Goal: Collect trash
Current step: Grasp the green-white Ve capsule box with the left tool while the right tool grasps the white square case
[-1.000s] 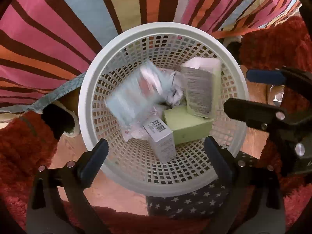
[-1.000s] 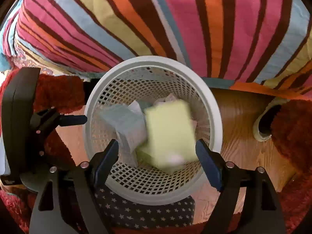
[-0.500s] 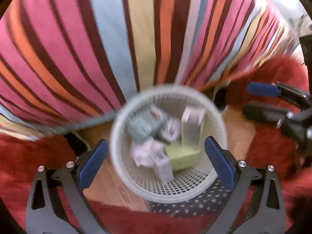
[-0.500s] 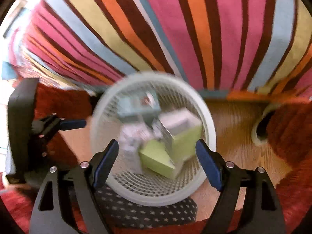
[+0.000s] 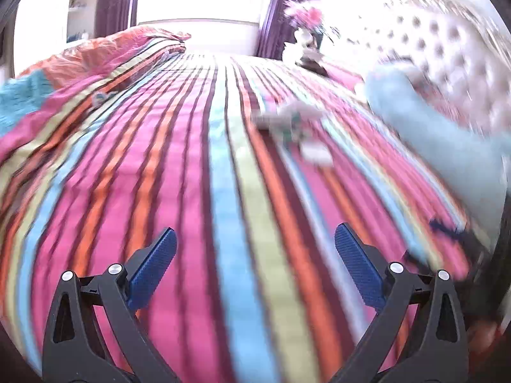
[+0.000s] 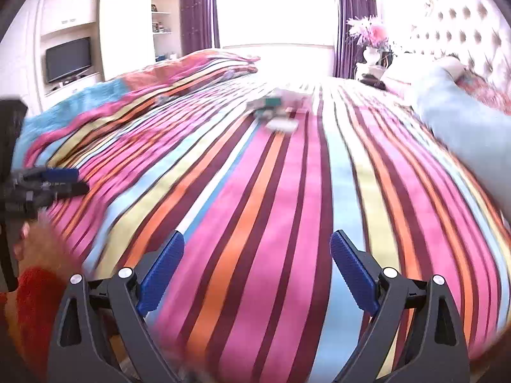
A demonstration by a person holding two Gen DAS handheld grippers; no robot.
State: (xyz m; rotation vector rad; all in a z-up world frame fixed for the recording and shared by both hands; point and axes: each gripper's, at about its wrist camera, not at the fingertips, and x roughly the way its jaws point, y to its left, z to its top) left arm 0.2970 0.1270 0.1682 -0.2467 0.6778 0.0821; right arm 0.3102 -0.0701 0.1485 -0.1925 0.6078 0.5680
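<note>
Both views look along a striped bedspread. A blurred small heap of trash, packets and a white box, lies far out on the bed. My left gripper is open and empty, low over the near edge of the bed. My right gripper is open and empty too. The left gripper also shows at the left edge of the right wrist view. The white basket is out of view.
A light blue pillow lies at the right by a tufted headboard. A folded quilt lies far left. A vase of pink flowers and a TV stand beyond. Red rug shows low left.
Both grippers have swung up from above the white basket on the floor and now face across the bed. The basket and its dropped trash have left the view.
</note>
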